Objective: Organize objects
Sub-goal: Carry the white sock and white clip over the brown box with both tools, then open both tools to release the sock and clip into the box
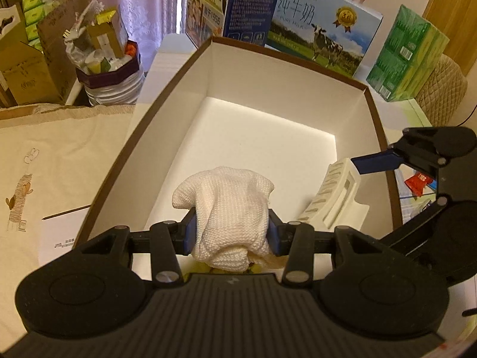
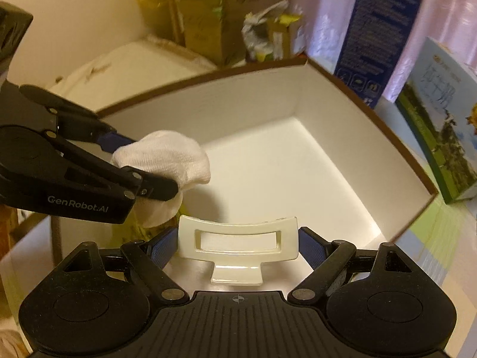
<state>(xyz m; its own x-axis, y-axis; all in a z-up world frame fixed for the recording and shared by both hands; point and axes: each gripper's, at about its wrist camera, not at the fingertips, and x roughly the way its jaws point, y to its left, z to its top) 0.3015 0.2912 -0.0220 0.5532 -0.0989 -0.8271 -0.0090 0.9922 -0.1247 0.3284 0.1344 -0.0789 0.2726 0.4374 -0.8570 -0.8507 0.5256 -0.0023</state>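
The left tool (image 1: 232, 232) is gripping a bunched white knitted cloth (image 1: 226, 208) between its blue pads (image 1: 190, 232), with the jaws closed in against both sides of the fabric. The cloth is hanging over the near end of an open white box with a brown rim (image 1: 167, 89), bulging above the pads and drooping below them; something yellowish is showing just under it, too hidden to identify.

The right tool (image 2: 238, 246) is holding a cream plastic clip (image 2: 238, 238), a flat piece with a rectangular slot and a short tab pointing toward the camera. Its blue pads (image 2: 162, 246) are pressing against the clip's two ends, so the jaws are standing fairly wide, clamped across the clip's length. In the left wrist view the same clip (image 1: 331, 197) is showing ribbed slats and sitting inside the box by its right wall, just right of the cloth.

The box's far floor is lying bare and brightly lit. Beyond its far wall a milk carton with a cow picture (image 1: 325, 38) and a dark blue carton (image 1: 253, 3) are standing, with green tissue packs (image 1: 408, 53) to the far right. On the left, a cream tablecloth with a small drawing (image 1: 59, 155) is covering the surface.
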